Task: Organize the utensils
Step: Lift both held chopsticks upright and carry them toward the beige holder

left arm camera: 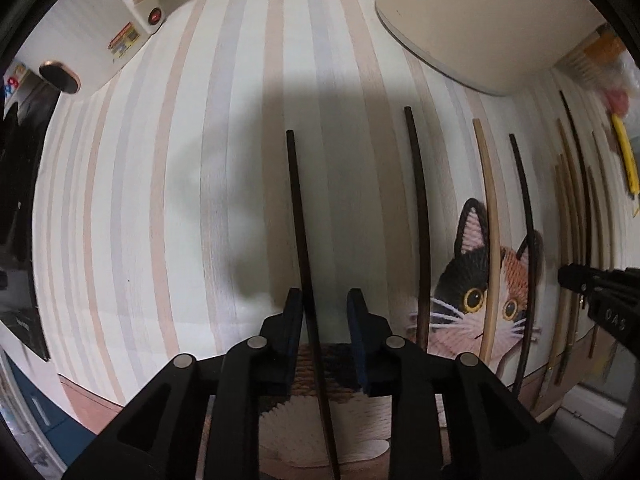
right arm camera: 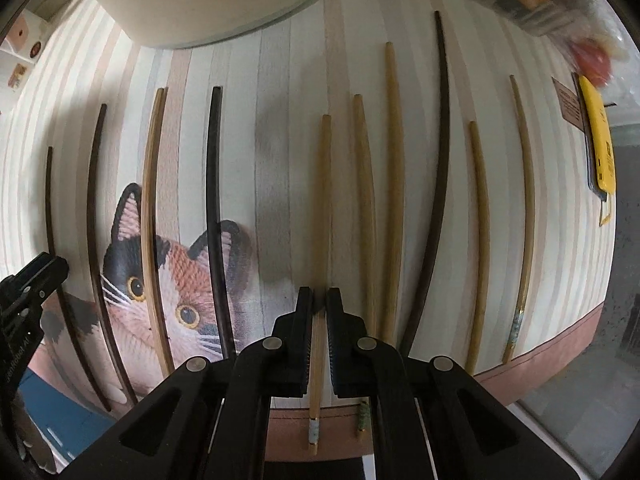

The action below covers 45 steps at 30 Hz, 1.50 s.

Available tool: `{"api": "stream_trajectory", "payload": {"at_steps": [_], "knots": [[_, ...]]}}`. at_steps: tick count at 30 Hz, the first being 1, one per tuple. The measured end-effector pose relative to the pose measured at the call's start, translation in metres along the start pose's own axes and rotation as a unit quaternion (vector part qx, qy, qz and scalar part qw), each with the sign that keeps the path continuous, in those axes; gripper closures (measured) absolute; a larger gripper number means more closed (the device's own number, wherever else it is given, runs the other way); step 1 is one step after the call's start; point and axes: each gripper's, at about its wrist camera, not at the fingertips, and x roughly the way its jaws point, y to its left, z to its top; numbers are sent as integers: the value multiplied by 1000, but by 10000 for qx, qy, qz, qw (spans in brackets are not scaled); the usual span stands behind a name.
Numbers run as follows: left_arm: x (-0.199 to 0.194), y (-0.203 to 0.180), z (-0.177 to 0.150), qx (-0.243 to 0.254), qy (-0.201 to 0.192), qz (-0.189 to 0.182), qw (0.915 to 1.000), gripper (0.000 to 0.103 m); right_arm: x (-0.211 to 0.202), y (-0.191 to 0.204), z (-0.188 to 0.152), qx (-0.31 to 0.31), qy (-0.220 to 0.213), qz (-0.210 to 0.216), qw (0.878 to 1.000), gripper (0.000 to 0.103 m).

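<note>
Left tongs [left arm camera: 325, 300] open, straddling a dark chopstick [left arm camera: 301, 216] mid-desk [left arm camera: 160, 200], probably sorting by colour. Right tongs [right arm camera: 319, 300] closed on a light chopstick [right arm camera: 322, 200] near the front edge.

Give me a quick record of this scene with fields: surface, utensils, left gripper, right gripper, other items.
surface: striped mat with cat picture
utensils: dark and light chopsticks laid roughly parallel
left gripper: open, straddling a dark chopstick
right gripper: closed on a light chopstick
other items: cream container, yellow object
</note>
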Motion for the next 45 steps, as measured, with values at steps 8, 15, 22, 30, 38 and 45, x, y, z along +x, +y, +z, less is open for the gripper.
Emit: {"api": "stream_trajectory", "payload": {"at_steps": [8, 15, 22, 30, 38, 45], "knots": [[-2, -3, 7, -236, -190, 29, 9995, 99, -7, -23, 26, 292, 139, 283, 9991, 95], [-27, 19, 0, -536, -421, 264, 9973, 100, -43, -47, 12, 447, -390, 294, 9978, 96], [-73, 16, -9, -893, -827, 422, 9917, 100, -102, -55, 5, 289, -1249, 340, 9912, 96], [-116, 23, -28, -1295, -1347, 429, 9815, 100, -125, -60, -13, 236, -1871, 724, 9794, 96], [-149, 21, -16, -1406, -1882, 473, 9709, 100, -158, -64, -17, 113, -2357, 940, 9672, 96], [-191, 23, -8, -1464, -2432, 579, 9571, 101, -193, -59, -13, -45, -2711, 1056, 9567, 96]]}}
